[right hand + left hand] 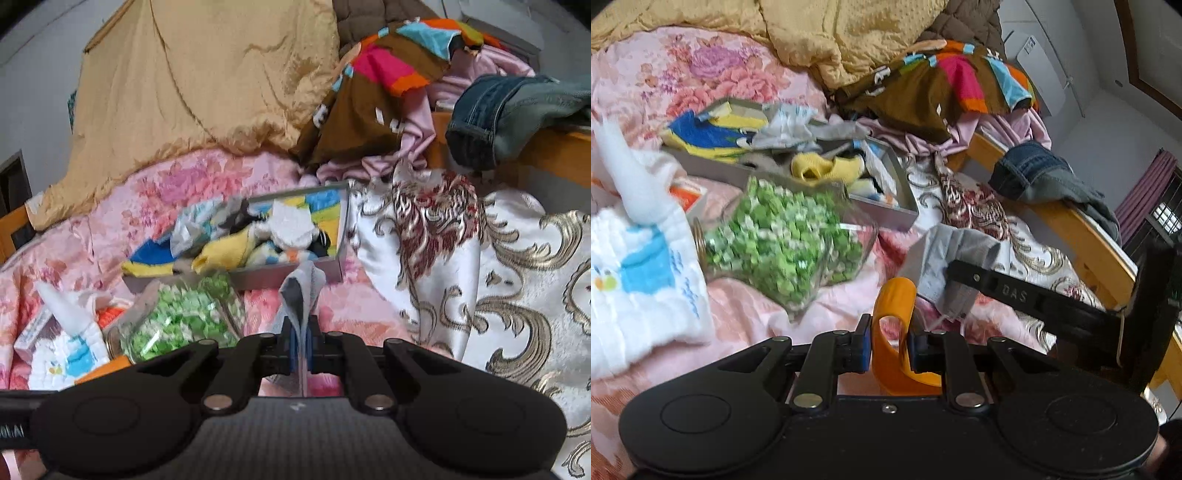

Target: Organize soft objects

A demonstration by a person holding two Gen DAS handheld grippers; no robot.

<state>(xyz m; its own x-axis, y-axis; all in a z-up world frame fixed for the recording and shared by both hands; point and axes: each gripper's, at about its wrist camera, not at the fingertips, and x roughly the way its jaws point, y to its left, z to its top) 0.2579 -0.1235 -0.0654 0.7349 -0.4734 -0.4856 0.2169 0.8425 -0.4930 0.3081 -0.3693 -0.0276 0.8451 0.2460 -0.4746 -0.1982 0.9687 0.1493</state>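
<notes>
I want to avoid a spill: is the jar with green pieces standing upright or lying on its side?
Lying on its side: the jar rests on the pink bedspread, mouth sideways.

The raised letters "DAS" can be read on a black gripper arm [1015,291], which reaches in just right of the orange piece [895,332]. White lettering on the brown patchwork cloth [923,92], beyond the grey box [886,210], is too broken to read.
</notes>
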